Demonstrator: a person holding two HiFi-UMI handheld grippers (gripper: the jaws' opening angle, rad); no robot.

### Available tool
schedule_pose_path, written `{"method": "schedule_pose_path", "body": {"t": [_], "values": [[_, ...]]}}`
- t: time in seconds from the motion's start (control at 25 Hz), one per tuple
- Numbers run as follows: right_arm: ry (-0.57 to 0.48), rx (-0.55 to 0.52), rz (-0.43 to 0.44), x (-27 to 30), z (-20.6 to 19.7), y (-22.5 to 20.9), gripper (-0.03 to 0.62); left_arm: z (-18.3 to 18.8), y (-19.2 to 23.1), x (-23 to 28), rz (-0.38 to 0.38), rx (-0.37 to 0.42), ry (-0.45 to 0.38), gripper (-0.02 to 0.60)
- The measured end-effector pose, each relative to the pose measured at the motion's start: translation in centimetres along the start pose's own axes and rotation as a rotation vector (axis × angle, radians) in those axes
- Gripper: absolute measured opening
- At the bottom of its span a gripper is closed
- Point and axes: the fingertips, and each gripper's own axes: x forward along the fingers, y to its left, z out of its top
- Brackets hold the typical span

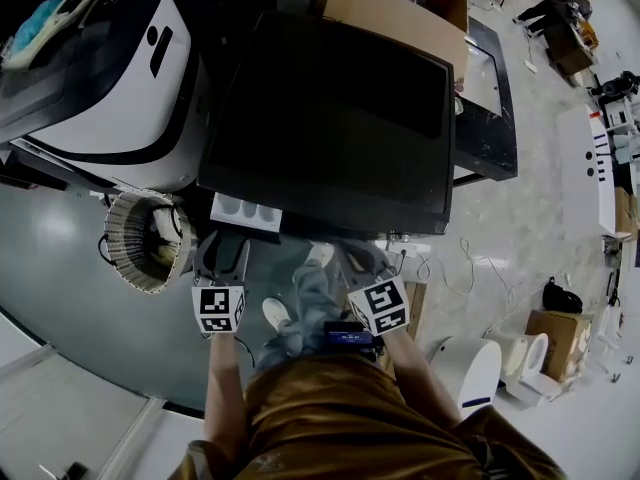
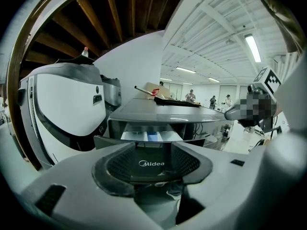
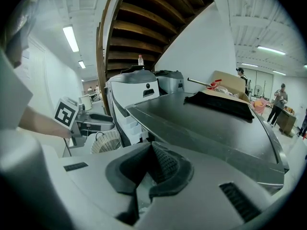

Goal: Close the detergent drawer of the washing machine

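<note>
I see dark grey washing machine (image 1: 330, 118), white detergent drawer (image 2: 132, 136), blue insert (image 2: 152, 137), black-and-white square markers on left gripper (image 1: 222, 256), right gripper (image 1: 358, 260)

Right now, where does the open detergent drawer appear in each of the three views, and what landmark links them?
Head view: the detergent drawer juts out white, lower left of centre, below the washing machine top.
Left gripper view: dead centre, pulled out, facing the camera.
Right gripper view: left of centre, only partly seen.
Shared landmark: the washing machine top, dark and flat.
</note>
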Motion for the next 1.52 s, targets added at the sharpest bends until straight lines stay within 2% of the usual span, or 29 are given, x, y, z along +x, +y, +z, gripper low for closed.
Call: {"method": "schedule_pose_path", "body": {"t": [1.52], "values": [[0.011, 0.054, -0.028, 0.2, -0.6, -4.1, 0.012, 2.8, 1.3, 5.4, 0.013, -0.030, -0.031, 0.236]]}}
